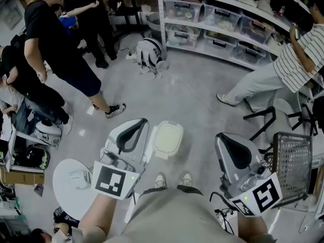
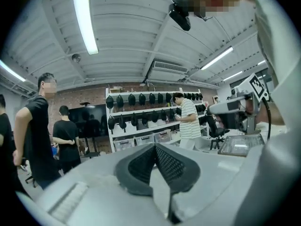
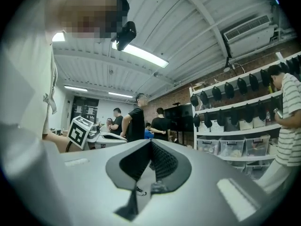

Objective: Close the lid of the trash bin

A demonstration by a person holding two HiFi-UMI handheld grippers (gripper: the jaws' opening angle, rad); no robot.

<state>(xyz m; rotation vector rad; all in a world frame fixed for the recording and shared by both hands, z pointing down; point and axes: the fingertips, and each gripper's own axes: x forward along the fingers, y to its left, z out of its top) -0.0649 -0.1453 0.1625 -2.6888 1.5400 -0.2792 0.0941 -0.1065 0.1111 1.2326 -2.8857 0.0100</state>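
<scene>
In the head view a small cream trash bin (image 1: pixel 168 138) stands on the grey floor just ahead of my shoes, seen from above with its lid lying flat across its top. My left gripper (image 1: pixel 138 122) is held at the bin's left, jaws shut and empty. My right gripper (image 1: pixel 223 136) hovers to the bin's right, also shut and empty. Neither touches the bin. In the left gripper view the left gripper (image 2: pixel 155 146) points out at the room, its pads meeting at the tip; the right gripper (image 3: pixel 150 143) does the same in its own view. The bin is out of both gripper views.
A wire basket (image 1: pixel 292 166) stands at my right and a round white table (image 1: pixel 71 182) at my left. Shelves with plastic boxes (image 1: pixel 217 19) line the back. People stand at the left (image 1: pixel 55 44), and a person in a striped shirt (image 1: pixel 283 70) is by the shelves.
</scene>
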